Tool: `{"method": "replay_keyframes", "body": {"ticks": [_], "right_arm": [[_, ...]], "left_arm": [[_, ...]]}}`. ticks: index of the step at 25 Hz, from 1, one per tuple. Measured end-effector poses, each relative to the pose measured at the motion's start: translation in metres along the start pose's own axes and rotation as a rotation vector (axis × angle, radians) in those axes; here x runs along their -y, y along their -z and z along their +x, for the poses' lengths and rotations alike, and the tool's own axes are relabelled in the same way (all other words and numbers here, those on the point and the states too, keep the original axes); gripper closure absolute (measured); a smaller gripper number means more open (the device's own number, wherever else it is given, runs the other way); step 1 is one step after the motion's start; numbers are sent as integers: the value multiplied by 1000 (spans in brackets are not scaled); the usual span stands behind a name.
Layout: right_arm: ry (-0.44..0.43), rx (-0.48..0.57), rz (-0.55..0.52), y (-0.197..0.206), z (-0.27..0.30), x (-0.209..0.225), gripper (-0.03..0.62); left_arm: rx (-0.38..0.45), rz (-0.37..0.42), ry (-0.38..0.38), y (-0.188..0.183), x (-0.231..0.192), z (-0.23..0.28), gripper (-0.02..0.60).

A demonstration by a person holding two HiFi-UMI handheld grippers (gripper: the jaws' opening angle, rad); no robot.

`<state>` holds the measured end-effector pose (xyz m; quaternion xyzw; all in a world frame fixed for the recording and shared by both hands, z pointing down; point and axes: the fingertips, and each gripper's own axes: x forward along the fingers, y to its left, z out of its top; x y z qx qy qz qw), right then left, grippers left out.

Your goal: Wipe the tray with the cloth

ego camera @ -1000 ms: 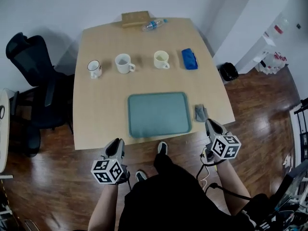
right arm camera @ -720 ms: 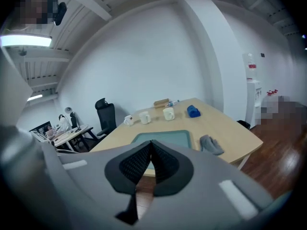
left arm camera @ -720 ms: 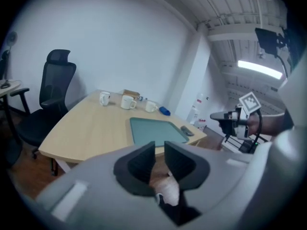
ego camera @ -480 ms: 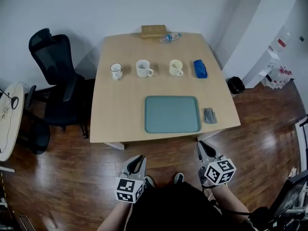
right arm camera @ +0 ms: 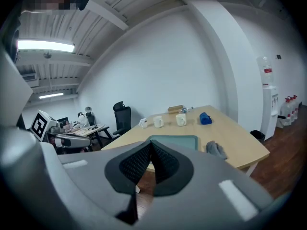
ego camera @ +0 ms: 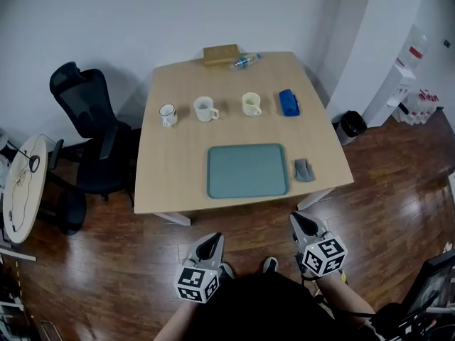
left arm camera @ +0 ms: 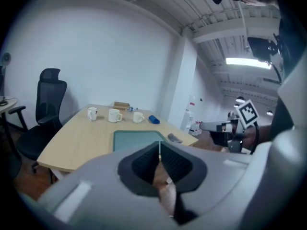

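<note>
Stand-off | I have stepped back from the surface (ego camera: 170, 162) | left claw (ego camera: 212, 238) and right claw (ego camera: 297, 219), lower centre, both pinched shut, empty | cloth (ego camera: 303, 170) lies untouched just right of the tray (ego camera: 247, 170), mid-frame | wiping not begun; fresh approach needed

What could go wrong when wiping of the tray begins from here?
The cloth lies near the front right corner of the table; a clumsy grab could push it off. The right claw is shut and short of the table; it must open before reaching the cloth. Nothing holds the tray; hard wiping may slide it toward the mugs.
</note>
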<state>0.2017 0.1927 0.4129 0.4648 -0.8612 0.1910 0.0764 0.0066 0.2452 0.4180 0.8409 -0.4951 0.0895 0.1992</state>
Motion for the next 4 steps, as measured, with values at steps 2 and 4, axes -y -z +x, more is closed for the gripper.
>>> {"method": "replay_keyframes", "body": {"ticks": [2,4], "right_arm": [[-13,-3,3,6,-1,1,588],[-29,-4,8,12,-1,0,588]], "left_arm": [[-7,21,-7,2,5,-2,569],[-14,44,-19,4,8,-4,569]]}}
